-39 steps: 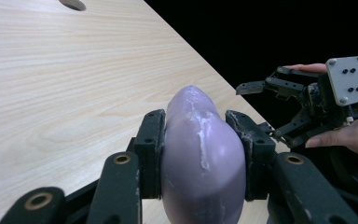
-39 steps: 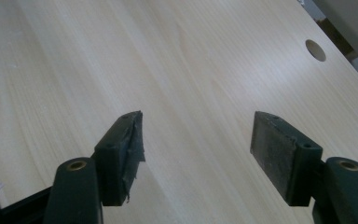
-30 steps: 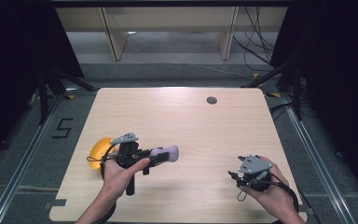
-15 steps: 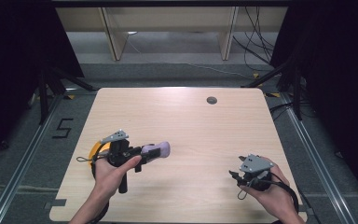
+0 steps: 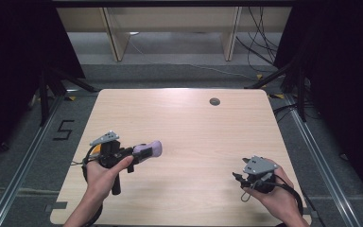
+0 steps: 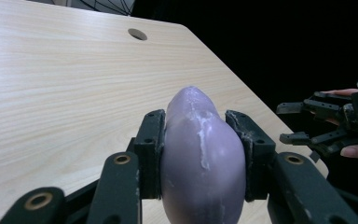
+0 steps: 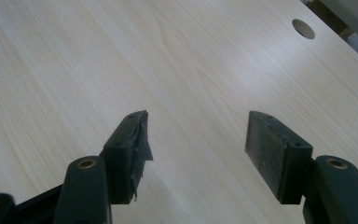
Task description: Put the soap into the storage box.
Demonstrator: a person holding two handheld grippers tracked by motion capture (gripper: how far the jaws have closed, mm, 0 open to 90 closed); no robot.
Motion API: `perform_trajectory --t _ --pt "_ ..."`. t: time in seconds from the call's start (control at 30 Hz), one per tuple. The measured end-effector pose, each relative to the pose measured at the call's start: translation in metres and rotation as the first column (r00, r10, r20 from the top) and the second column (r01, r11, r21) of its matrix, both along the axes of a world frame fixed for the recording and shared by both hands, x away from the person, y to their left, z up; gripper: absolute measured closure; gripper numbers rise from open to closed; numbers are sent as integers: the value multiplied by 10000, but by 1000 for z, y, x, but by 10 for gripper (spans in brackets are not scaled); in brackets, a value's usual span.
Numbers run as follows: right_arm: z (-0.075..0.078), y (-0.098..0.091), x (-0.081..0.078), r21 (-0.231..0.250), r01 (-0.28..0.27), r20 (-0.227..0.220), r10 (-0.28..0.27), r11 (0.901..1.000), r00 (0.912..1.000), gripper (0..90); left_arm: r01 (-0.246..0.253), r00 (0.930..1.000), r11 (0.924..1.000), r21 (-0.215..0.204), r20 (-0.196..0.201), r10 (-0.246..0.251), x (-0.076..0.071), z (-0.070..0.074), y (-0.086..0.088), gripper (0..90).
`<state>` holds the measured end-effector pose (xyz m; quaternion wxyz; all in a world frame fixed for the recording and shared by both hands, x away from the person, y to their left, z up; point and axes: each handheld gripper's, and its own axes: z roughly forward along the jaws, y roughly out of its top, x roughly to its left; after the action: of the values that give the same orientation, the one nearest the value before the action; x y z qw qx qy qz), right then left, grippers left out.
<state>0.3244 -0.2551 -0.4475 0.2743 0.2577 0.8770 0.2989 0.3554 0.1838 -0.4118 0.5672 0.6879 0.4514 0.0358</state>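
A smooth lilac rounded object [image 6: 193,107] with whitish scuff marks is clamped between the two black jaws of my left gripper [image 6: 200,140], and its tip sticks out past them. From above, the left gripper [image 5: 141,153] hovers over the table's left side, with the lilac object [image 5: 154,148] pointing right. My right gripper [image 5: 237,178] is near the table's front right corner, jaws apart and pointing left. Bare wood shows between its pads in the right gripper view, where the right gripper [image 7: 196,135] is open. The left gripper view also catches the right gripper [image 6: 303,123] at its right edge.
The light wooden table [image 5: 184,127] has a round cable hole [image 5: 214,101] near its far edge. Dark floor with metal rails surrounds it, and a shelf frame [image 5: 170,28] stands beyond. The person's hands come in from the bottom.
My left gripper has drifted left with the lilac object still clamped. A yellow thing seen behind it earlier is now mostly hidden. The right gripper has stayed put.
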Motion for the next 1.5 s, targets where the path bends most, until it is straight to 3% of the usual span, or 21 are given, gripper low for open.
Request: perform_trajectory --t 0.4,1.03,1.5 --pt "0 0 0 78 123 8 -123 9999 9999 399 -504 9985 9984 266 222 498 -2 2 14 586" --pt "0 0 0 57 172 -17 -172 9998 9999 399 -1125 9931 9934 230 348 1117 -7 3 36 587" --pt "0 -1 0 5 102 -1 -102 9999 9999 399 -1746 9840 9838 397 430 1729 -12 2 53 587"
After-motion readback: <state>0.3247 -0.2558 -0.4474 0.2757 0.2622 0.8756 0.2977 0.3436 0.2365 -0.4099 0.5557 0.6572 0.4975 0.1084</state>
